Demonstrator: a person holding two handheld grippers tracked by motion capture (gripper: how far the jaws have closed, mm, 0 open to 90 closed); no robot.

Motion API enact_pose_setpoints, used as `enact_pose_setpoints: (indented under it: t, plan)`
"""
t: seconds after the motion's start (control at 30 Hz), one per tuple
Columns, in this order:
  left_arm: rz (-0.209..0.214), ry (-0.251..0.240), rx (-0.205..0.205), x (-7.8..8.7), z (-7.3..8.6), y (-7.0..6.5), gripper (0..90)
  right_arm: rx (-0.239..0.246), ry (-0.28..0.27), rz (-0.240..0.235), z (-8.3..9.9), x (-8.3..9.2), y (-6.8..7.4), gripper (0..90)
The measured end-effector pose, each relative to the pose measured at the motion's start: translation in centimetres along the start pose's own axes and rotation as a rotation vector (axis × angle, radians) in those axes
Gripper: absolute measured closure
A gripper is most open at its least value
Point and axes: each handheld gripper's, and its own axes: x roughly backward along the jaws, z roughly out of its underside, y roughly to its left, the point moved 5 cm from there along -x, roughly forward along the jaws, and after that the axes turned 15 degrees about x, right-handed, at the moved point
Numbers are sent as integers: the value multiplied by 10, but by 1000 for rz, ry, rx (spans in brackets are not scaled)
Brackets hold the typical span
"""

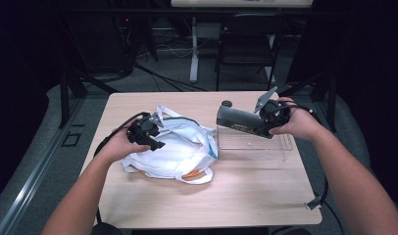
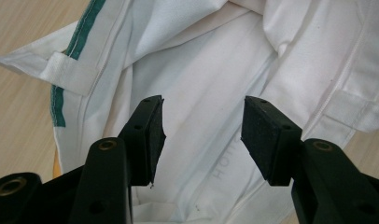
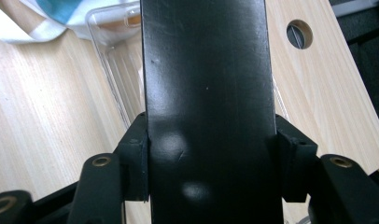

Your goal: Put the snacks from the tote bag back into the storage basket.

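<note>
your right gripper clamps a flat dark grey bar over the clear plastic bin; your left gripper hangs half-open, empty, above the white cloth bag.

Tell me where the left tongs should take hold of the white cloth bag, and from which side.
Grip the bag's strap by the green-striped hem, coming from above, probably. It lies raised off the table, a narrow doubled band the open left tongs can straddle; the broad flat panel beneath offers no edge.

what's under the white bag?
An orange thing pokes out beneath the white bag at its near edge on the table. The cloth hides the rest of it.
</note>
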Motion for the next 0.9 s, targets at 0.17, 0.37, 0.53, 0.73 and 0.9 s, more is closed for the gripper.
enact_pose_setpoints:
  t: [0.17, 0.37, 0.53, 0.73, 0.9]
  plan:
    - [-12, -10, 23, -4, 5, -2, 496, -7, -2, 2, 4, -1, -1, 417]
    - [-32, -22, 52, -7, 14, -2, 502, -6, 8, 0, 10, -5, -2, 417]
    - [-27, -39, 80, -6, 22, -2, 500, -11, 10, 2, 16, -9, -3, 417]
    - [-29, -55, 80, -8, 27, -7, 500, -12, 15, 5, 20, -14, -3, 417]
    - [-15, -54, 52, -11, 29, -14, 496, -7, 31, 3, 22, -17, -2, 417]
